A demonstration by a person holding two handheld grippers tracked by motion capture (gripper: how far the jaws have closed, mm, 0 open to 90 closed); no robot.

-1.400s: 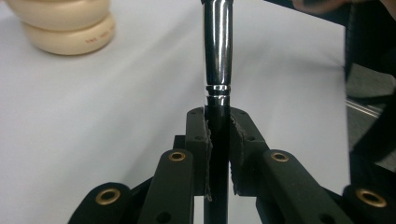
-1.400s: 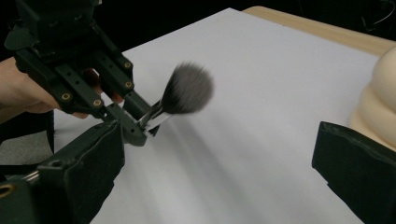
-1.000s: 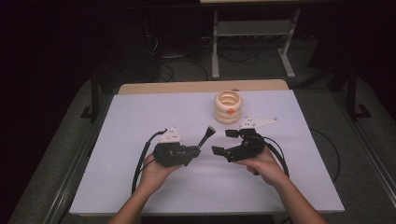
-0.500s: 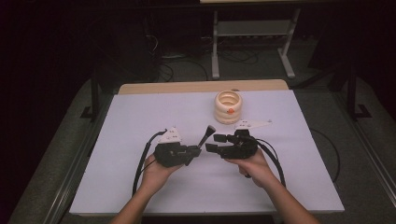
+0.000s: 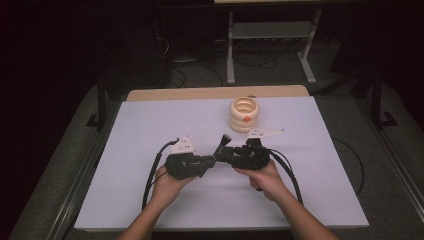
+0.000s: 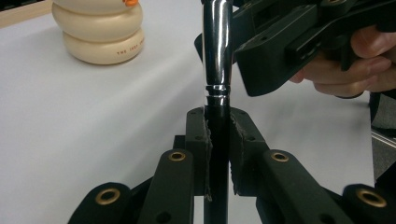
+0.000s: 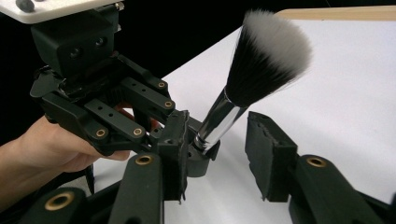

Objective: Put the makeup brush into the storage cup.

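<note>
A makeup brush (image 7: 271, 56) with black, white-tipped bristles and a chrome ferrule (image 6: 217, 46) stands up out of my left gripper (image 6: 218, 126), which is shut on its black handle. In the high view the brush (image 5: 223, 141) tilts up between the two hands near the table's middle. My right gripper (image 7: 219, 154) faces the left gripper (image 7: 116, 107). Its jaws have just been closing and now stand either side of the ferrule, the right pad (image 7: 268, 154) still apart from it. The two grippers (image 5: 214, 159) (image 5: 225, 154) meet tip to tip.
A stack of cream rings (image 5: 245, 114) with a small orange piece on top stands behind the grippers at the back of the white table (image 5: 150, 125). Cables trail from both grippers towards the front edge. Dark floor and a metal stand lie beyond the table.
My right gripper has moved left up to the left gripper, and its wide jaws have narrowed around the brush. The left hand and the brush have stayed in place.
</note>
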